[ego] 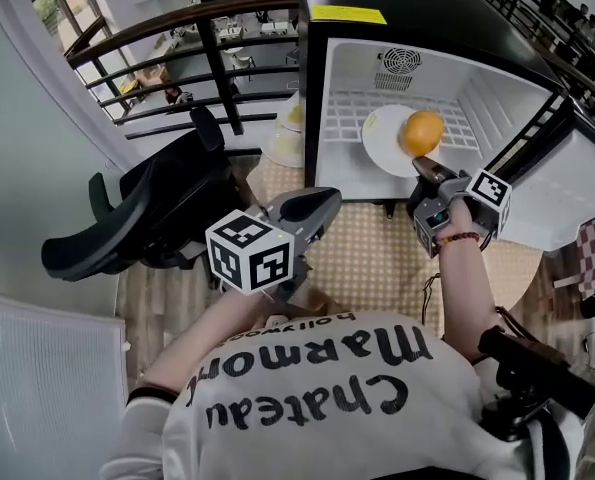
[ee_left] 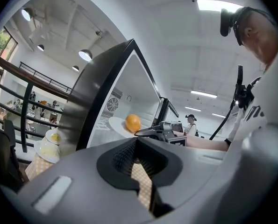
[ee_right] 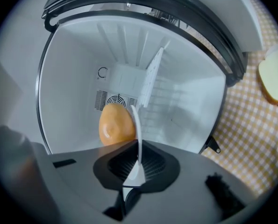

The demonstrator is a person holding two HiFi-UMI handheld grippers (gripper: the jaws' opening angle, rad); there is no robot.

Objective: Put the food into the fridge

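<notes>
Plate [ego: 382, 140] rim clenched in right gripper [ego: 424, 165] fingers, likely held level so orange [ego: 422, 132] stays put, upper centre inside fridge [ego: 497, 103]; left gripper [ego: 320, 205] fingers closed, empty.

- Lower centre of the right gripper view: your right gripper [ee_right: 135, 169] covers the bottom of the orange [ee_right: 116, 124] and the plate [ee_right: 139, 125] rim pinched between its jaws.
- The head view's right edge cuts off the fridge door [ego: 577, 198].
- Upper centre of the head view: the fridge [ego: 317, 88] wall half hides two dishes [ego: 285, 148], and their food is too small to tell.
</notes>
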